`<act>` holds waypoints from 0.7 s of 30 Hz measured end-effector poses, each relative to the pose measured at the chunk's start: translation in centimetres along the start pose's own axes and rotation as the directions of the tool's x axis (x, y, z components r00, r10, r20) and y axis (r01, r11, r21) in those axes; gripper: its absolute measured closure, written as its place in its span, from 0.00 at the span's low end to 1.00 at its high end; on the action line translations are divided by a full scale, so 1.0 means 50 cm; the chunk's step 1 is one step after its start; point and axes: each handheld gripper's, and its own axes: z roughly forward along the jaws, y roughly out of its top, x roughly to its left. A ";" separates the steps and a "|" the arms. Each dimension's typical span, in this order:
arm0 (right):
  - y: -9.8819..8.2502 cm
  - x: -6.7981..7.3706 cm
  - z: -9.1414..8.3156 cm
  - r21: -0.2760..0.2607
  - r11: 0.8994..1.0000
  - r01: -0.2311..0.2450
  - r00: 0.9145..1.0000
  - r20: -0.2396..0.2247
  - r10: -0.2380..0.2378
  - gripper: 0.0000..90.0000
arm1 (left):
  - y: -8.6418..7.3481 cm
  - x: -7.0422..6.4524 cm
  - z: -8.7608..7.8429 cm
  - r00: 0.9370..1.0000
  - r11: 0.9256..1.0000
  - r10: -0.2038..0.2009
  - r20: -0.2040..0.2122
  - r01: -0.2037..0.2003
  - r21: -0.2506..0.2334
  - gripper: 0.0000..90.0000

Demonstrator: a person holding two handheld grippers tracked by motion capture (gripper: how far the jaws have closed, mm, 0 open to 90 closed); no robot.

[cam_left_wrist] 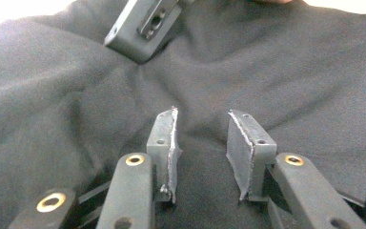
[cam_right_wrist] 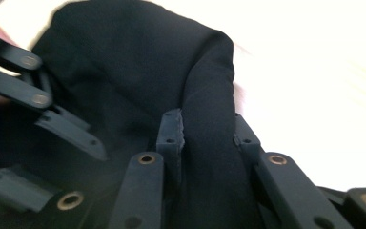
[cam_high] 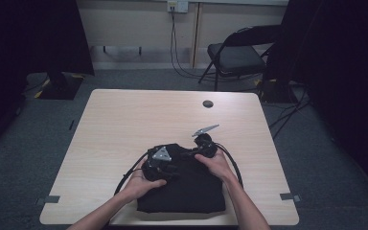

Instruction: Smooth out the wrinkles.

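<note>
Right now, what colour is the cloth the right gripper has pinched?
Plain black, no pattern. The folded cloth shows best in the right gripper view, bunched between the right gripper fingers.

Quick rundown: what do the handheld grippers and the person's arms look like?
Both grippers are black. The left gripper has brass-coloured rivets and grey pads. The right gripper looks alike. Each carries a grey three-cornered plate and trails a black cable. Forearms are bare, no sleeves.

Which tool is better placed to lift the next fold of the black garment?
Probably the right tool: its jaws already pinch a ridge of the black garment at its far edge. The left tool rests on flat cloth, jaws apart, gripping nothing.
</note>
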 end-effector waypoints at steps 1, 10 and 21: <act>0.002 0.003 -0.005 -0.003 1.000 0.007 1.000 -0.001 -0.007 0.80 | 0.000 0.000 0.000 1.000 1.000 -0.003 -0.001 0.003 -0.001 0.71; 0.023 0.045 -0.046 -0.056 0.995 0.077 0.997 0.002 -0.077 0.82 | 0.001 0.005 0.000 0.998 1.000 0.001 -0.060 -0.002 -0.016 0.76; 0.074 0.045 -0.055 -0.097 0.991 0.088 0.996 0.041 -0.084 0.82 | 0.003 -0.001 -0.100 0.998 0.992 -0.014 -0.063 0.006 -0.124 0.63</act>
